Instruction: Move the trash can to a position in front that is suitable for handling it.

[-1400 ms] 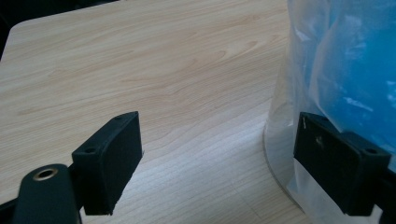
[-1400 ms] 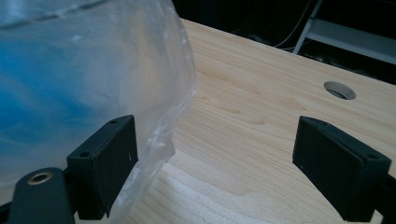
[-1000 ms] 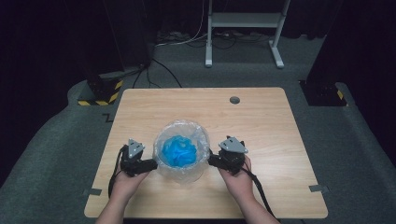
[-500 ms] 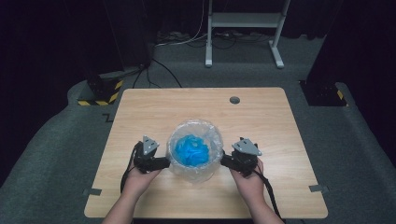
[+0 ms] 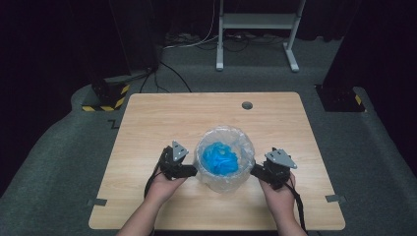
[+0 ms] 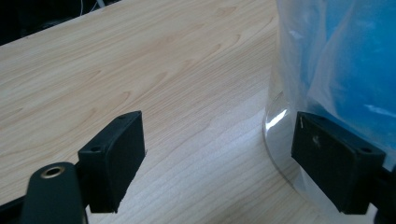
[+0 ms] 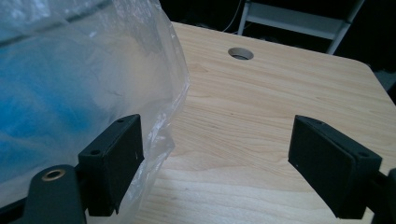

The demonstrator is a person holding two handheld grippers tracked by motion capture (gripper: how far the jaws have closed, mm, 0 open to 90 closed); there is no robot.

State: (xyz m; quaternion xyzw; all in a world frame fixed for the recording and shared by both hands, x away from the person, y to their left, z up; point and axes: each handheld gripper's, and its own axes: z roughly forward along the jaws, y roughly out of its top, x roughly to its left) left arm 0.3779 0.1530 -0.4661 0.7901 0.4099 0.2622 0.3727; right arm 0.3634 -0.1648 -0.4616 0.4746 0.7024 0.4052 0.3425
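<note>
Bowl (image 5: 224,167) with clear bag and blue stuff (image 5: 220,157) now nearer table's (image 5: 147,123) front edge, slid right. Left gripper (image 5: 189,170), right gripper (image 5: 255,172) flank it, jaws spread, gripping nothing. Likely repositioning done.

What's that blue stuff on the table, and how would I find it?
Look at the wooden table, near the person's edge. Between the two claws stands a clear container lined with a see-through plastic bag. The blue stuff is crumpled up inside it, the one bright colour on the table.
</note>
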